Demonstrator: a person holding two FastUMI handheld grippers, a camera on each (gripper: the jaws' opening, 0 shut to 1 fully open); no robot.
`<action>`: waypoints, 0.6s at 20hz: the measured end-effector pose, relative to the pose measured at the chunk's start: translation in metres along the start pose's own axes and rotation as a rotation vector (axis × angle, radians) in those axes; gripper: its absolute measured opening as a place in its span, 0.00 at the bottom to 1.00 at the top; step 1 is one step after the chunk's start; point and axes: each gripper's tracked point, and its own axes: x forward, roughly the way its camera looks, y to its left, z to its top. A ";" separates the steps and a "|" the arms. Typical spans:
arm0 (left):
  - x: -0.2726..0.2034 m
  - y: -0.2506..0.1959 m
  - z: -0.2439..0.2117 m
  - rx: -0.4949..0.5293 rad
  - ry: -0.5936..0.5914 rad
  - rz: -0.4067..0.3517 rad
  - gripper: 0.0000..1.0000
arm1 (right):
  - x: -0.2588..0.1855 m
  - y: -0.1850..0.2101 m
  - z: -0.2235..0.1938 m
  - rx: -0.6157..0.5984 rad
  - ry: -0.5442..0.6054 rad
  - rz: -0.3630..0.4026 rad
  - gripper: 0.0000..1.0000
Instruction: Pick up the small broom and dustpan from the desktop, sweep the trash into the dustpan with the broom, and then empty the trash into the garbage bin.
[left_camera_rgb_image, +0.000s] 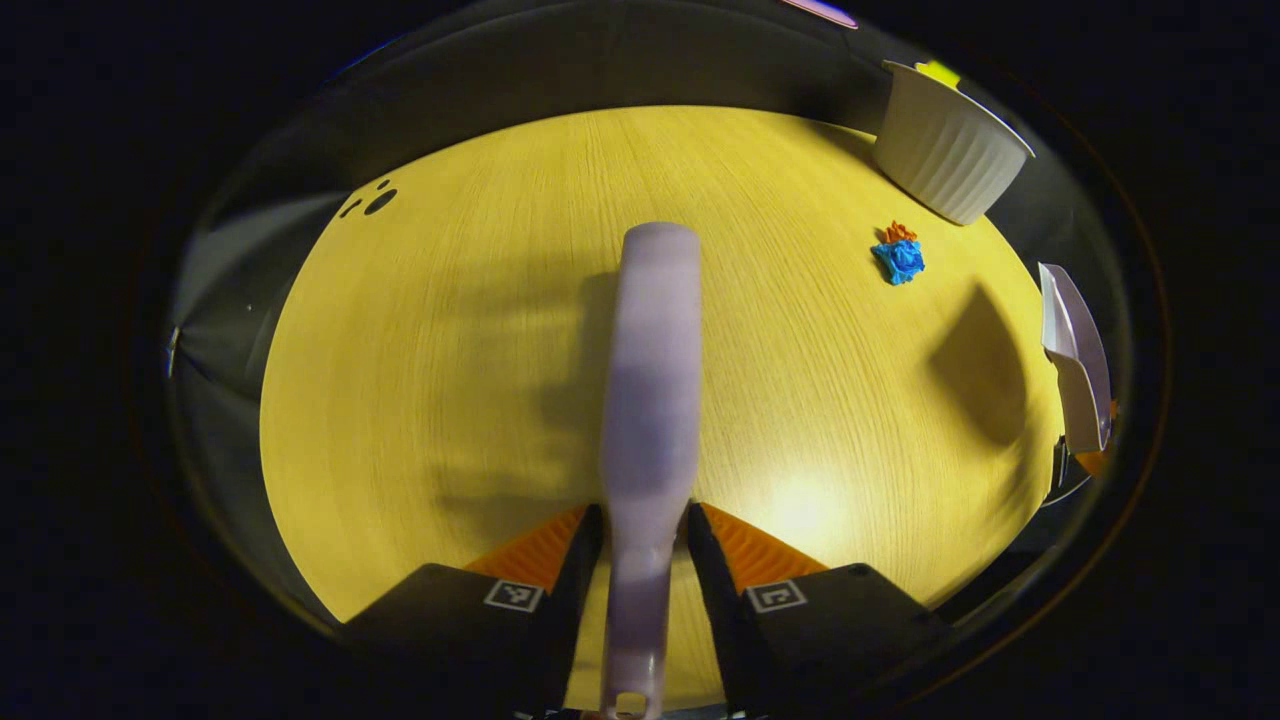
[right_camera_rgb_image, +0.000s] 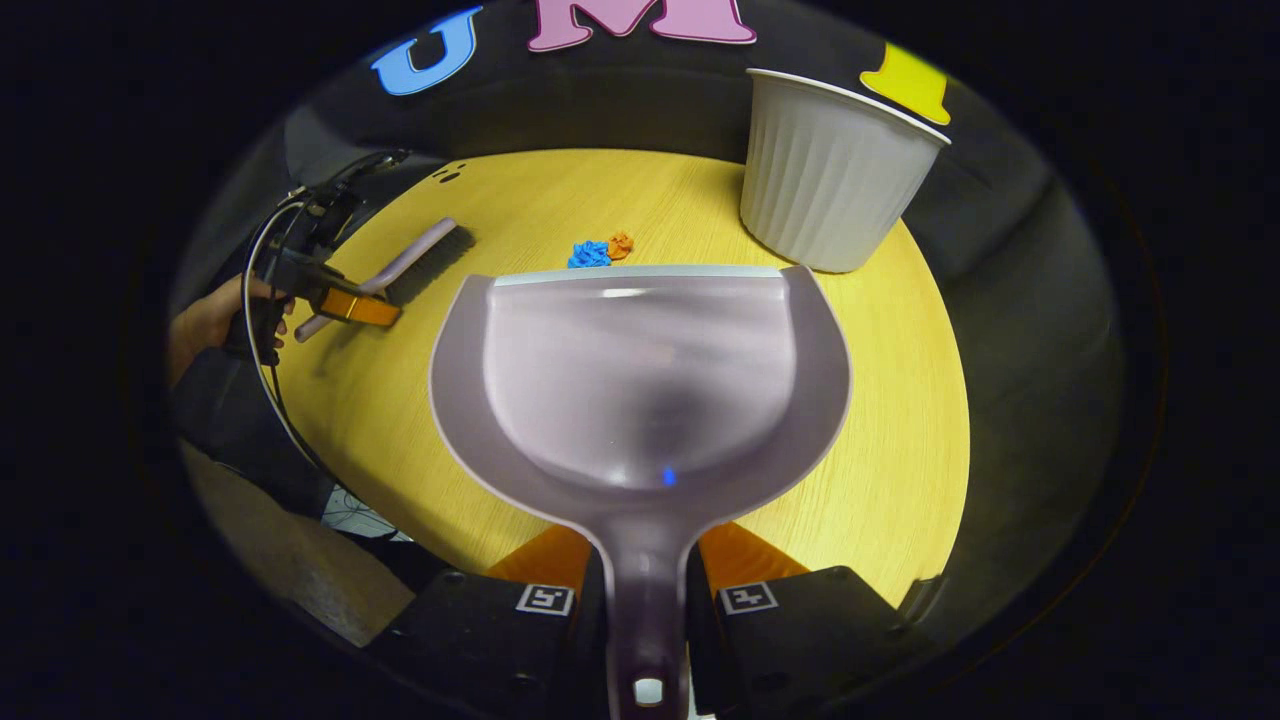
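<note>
- Left gripper (left_camera_rgb_image: 645, 540): both fingers squeeze the broom (left_camera_rgb_image: 650, 400) handle; broom sticks up mid-frame over the table (left_camera_rgb_image: 420, 400).
- Right gripper (right_camera_rgb_image: 645, 570): fingers tight on the dustpan (right_camera_rgb_image: 640, 380) handle, pan in frame center.
- Blue & orange trash (right_camera_rgb_image: 600, 250) just past the pan's front edge.
- White bin (right_camera_rgb_image: 830, 170) upper right, on table.

The left gripper (left_camera_rgb_image: 645, 545) reaches forward over the table, its two fingers closed against either side of the broom (left_camera_rgb_image: 648, 400) handle, which runs straight out between them. The right gripper (right_camera_rgb_image: 645, 580) likewise clamps both fingers on the dustpan (right_camera_rgb_image: 640, 380) handle. In the right gripper view, the left gripper appears far to the left, gripped by a person's hand (right_camera_rgb_image: 215, 320) above a dark sleeve (right_camera_rgb_image: 235, 420).
</note>
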 end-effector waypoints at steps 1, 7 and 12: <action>0.001 0.000 0.001 0.004 0.002 0.000 0.47 | 0.000 0.003 0.002 -0.009 0.000 0.015 0.43; -0.005 -0.007 0.036 0.095 -0.062 0.023 0.27 | 0.003 0.002 0.002 -0.170 0.123 0.034 0.38; -0.008 -0.045 0.091 0.158 -0.120 -0.028 0.27 | 0.007 -0.001 -0.004 -0.253 0.247 0.036 0.38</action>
